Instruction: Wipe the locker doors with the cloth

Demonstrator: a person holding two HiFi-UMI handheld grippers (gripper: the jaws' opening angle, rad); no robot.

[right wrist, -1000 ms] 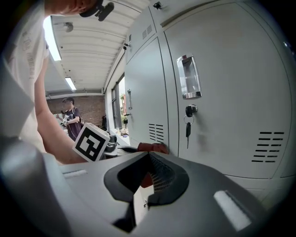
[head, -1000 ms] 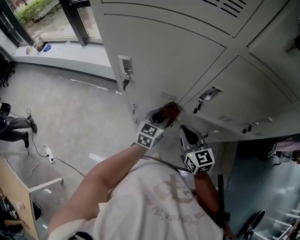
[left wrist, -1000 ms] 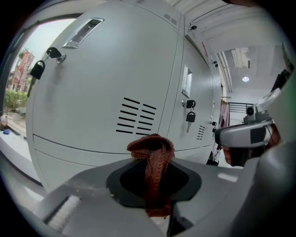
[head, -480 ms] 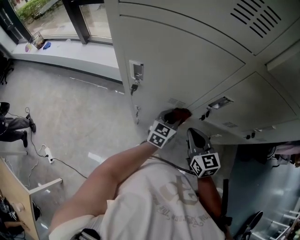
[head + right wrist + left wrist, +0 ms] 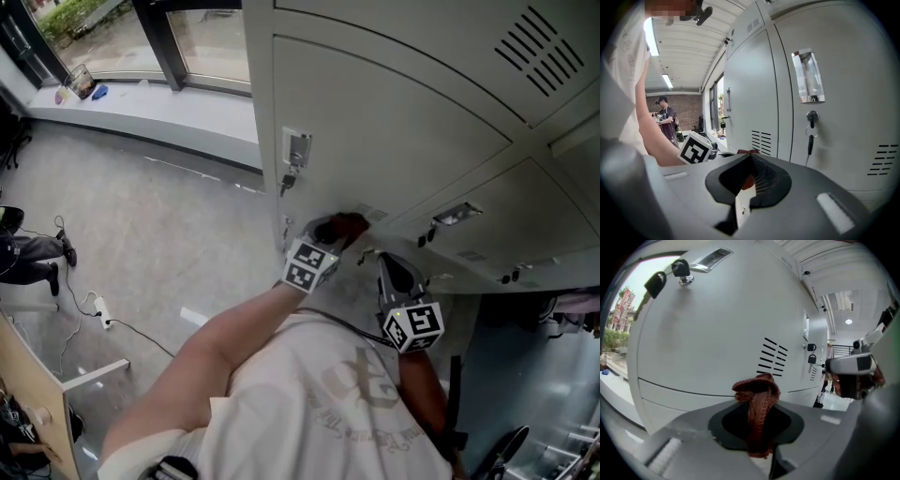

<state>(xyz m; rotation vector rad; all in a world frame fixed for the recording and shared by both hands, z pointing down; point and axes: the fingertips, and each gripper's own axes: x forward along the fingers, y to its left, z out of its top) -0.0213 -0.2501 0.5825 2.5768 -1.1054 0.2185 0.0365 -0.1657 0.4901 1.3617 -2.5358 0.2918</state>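
**A:** How far along is the wiping?

**B:** You're mid-job, as far as I can judge. Your left gripper (image 5: pixel 330 232) is at the lower part of one locker door (image 5: pixel 394 141). It sits just beside the vent slots (image 5: pixel 771 357) and well apart from the key (image 5: pixel 656 283) hanging in the lock. The paint shows no streaks or damp patches, so you can't read off which areas are done. The neighbouring doors (image 5: pixel 525 216) to your right look no different, and I'd count them as left to do.

**A:** And the cloth?

**B:** The reddish-brown cloth (image 5: pixel 757 392) is clamped between your left fingers (image 5: pixel 693 427). It runs up through them as a narrow folded strip. Past the tips it bunches into a small knot, which stands between the fingers and the door. Neither view settles whether that bunch touches the metal, though it's very near.

**A:** What about the right side?

**B:** Your right gripper (image 5: pixel 750 161) hangs just beside the left one, facing the next door with its own key and handle. Its fingers are together with nothing held. The bit of red showing past them looks to be the cloth in your other gripper
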